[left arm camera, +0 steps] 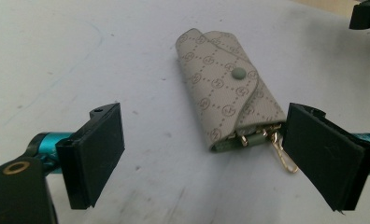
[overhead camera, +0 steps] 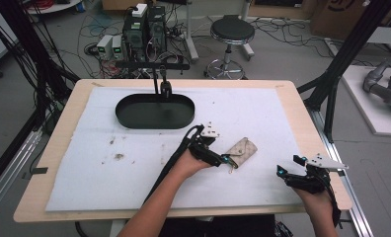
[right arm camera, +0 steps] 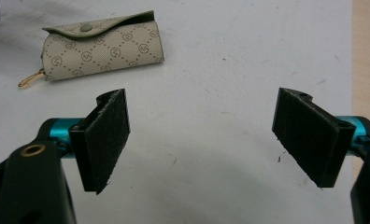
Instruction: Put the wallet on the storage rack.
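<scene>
We saw a grained beige leatherette key pouch (left arm camera: 223, 95) between matt black foam-like pads (left arm camera: 98, 151), gold metal clasp (left arm camera: 282, 154) glossy.

The left gripper (overhead camera: 226, 160) sits low near the middle, held by the left hand (overhead camera: 191, 162), with the forearm rising from the bottom edge; its 2 jaws stand wide apart. The right gripper (overhead camera: 281, 174), gripped by the right hand (overhead camera: 318, 197), lies low at the right, its jaws likewise spread, pointing leftward.
</scene>
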The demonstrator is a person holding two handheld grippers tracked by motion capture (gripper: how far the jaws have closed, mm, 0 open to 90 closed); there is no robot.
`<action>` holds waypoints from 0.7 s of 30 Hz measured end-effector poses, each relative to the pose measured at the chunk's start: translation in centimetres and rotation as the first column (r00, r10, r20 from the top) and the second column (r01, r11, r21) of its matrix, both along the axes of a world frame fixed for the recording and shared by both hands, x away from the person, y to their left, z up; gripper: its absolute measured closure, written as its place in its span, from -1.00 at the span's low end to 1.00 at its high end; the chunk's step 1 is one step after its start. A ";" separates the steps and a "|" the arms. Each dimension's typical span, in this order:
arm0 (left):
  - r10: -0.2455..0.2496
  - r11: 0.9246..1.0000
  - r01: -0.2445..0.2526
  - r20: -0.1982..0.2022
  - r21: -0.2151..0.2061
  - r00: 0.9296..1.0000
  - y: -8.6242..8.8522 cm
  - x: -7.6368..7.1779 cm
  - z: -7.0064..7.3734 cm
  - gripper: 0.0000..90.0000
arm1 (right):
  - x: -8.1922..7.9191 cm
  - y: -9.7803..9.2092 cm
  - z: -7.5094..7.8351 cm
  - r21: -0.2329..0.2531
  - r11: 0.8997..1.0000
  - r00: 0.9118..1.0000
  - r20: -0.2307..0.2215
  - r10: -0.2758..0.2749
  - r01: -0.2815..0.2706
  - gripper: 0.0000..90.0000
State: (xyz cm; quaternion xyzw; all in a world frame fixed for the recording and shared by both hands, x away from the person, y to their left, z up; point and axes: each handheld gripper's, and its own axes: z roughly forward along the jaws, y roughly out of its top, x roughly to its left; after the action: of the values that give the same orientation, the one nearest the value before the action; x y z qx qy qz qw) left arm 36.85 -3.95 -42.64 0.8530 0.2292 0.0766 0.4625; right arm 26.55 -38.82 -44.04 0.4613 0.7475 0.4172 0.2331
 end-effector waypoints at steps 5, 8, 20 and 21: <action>-0.014 1.000 0.014 -0.022 0.010 1.000 -2.0 0.1 -0.5 -0.71 | 0.1 -0.1 0.0 0.005 1.000 1.000 -0.001 0.000 0.000 -0.57; -0.017 1.000 0.018 -0.033 0.017 0.999 -3.0 0.2 -0.9 -0.71 | 0.2 -0.1 0.0 0.005 1.000 1.000 0.002 0.000 0.000 -0.57; -0.013 0.994 0.018 -0.048 0.105 0.999 -6.1 0.4 -2.7 -0.71 | 0.3 -0.3 0.0 0.013 1.000 1.000 0.000 -0.003 0.003 -0.57; -0.010 0.991 0.015 -0.034 0.135 0.999 -6.4 0.3 -2.7 -0.71 | 0.3 -0.2 0.0 0.014 1.000 1.000 -0.002 -0.004 0.004 -0.57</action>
State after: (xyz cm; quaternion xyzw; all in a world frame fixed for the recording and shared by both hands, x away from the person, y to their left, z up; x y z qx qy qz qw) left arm 37.12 -10.30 -45.35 0.8850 0.2258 0.0749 0.4001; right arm 26.81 -39.06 -44.01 0.4652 0.7438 0.4214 0.2298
